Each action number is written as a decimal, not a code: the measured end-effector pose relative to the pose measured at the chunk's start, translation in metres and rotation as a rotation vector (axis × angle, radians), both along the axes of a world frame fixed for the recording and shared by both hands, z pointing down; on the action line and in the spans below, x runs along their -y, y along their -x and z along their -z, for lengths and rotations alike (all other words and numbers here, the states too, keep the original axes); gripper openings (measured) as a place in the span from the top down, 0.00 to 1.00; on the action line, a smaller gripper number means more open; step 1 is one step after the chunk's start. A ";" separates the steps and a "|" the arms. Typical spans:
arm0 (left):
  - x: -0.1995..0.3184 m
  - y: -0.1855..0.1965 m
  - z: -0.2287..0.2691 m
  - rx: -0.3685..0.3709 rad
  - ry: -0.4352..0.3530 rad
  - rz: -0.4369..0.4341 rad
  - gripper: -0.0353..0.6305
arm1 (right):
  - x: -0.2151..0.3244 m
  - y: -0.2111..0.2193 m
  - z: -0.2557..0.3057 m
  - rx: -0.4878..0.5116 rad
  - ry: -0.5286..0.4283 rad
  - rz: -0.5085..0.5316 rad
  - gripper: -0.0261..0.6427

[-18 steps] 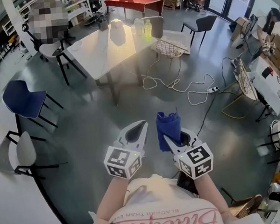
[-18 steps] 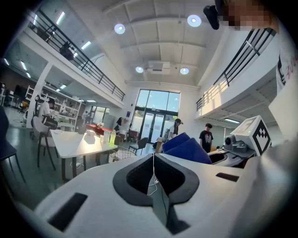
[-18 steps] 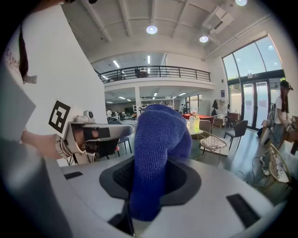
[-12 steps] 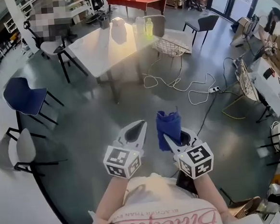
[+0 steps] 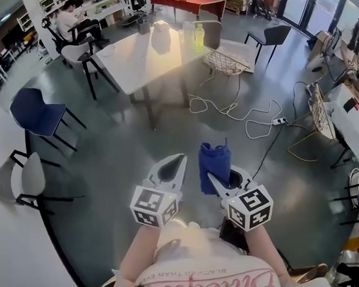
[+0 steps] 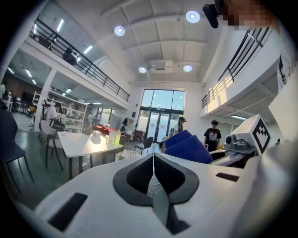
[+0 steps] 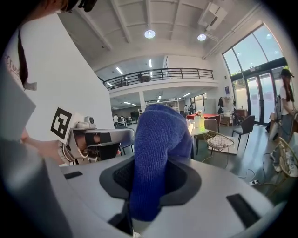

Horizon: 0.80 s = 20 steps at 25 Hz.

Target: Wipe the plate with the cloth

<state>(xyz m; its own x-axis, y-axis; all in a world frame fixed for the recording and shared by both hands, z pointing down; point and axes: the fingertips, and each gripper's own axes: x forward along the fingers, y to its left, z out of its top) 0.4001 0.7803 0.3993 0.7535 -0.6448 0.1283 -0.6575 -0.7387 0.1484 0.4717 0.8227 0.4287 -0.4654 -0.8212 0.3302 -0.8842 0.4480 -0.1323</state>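
A blue chair (image 5: 38,114) is seen to the left of the table (image 5: 136,59), on the floor (image 5: 111,145). The table is taken as the likely work place, since a bottle (image 5: 198,36) and a few pale things are set on it. No plate can be told for sure among them, as they are too small to read.

The left tongs (image 6: 153,157) are held well short of the table, over bare floor and close to the body. Their jaws are pressed together with nothing between them. They are probably kept closed because there is nothing for them to do until a plate needs steadying.

Just to the right, equally far from the table, the cloth (image 7: 158,139) is clamped in the right tongs (image 5: 222,177). It is gripped low down, so that a thick folded wad stands up past the jaws. That grip suits wiping, since soft cloth rather than hard jaw would be brought against a plate.

Both tongs are carried side by side, apart from each other and aimed toward the table. This is judged to be a carrying pose, so the wiping is judged not yet begun.
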 end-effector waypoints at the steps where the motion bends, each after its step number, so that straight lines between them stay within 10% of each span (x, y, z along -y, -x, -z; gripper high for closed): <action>1: -0.001 0.001 -0.001 0.002 -0.001 0.007 0.94 | 0.001 0.000 0.000 0.002 -0.005 0.001 0.79; 20: 0.077 0.073 -0.002 -0.012 0.008 0.089 0.94 | 0.084 0.055 0.000 0.025 -0.008 0.017 0.79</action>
